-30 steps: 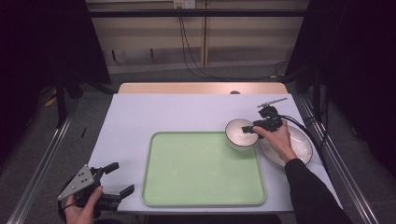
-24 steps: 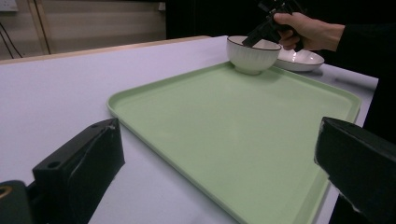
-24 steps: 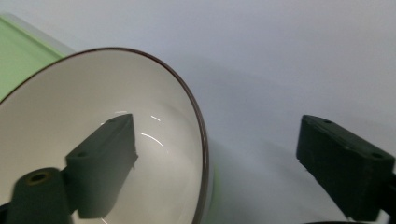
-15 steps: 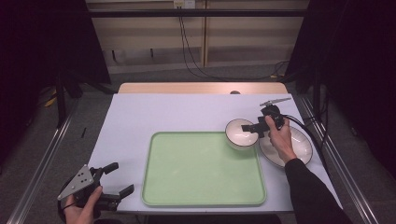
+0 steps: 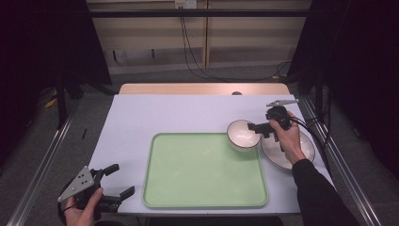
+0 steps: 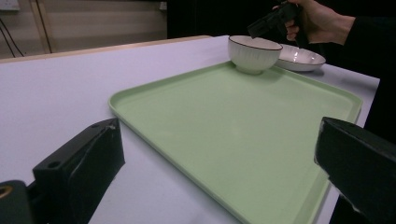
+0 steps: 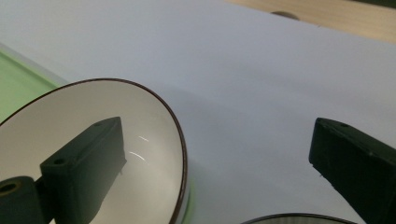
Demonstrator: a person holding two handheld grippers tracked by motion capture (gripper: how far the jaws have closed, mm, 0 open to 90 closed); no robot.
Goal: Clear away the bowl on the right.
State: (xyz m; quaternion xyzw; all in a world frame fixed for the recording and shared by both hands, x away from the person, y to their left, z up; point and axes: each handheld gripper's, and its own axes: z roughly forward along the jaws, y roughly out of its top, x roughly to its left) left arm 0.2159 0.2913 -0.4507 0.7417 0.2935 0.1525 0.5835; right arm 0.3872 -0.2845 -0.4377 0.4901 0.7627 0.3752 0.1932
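A white bowl with a dark rim [image 5: 241, 134] [image 6: 252, 53] stands at the far right corner of the green tray [image 5: 202, 172] [image 6: 224, 121]. My right gripper [image 5: 254, 129] [image 7: 217, 128] is open and straddles the bowl's [image 7: 140, 121] right rim, with one jaw inside it and the other outside. Just to the right, a white plate [image 5: 296, 155] [image 6: 301, 57] lies under my right hand. My left gripper [image 5: 121, 180] [image 6: 218, 128] hangs open and empty at the table's near left corner, pointing at the tray.
The light table top [image 5: 164, 113] stretches bare behind and left of the tray. A wooden strip [image 5: 202, 88] runs along its far edge. Metal rails [image 5: 42, 160] flank both sides, and cables hang at the back.
My right hand has drawn slightly to the right and away, while the bowl stays in place. The left gripper has not moved.
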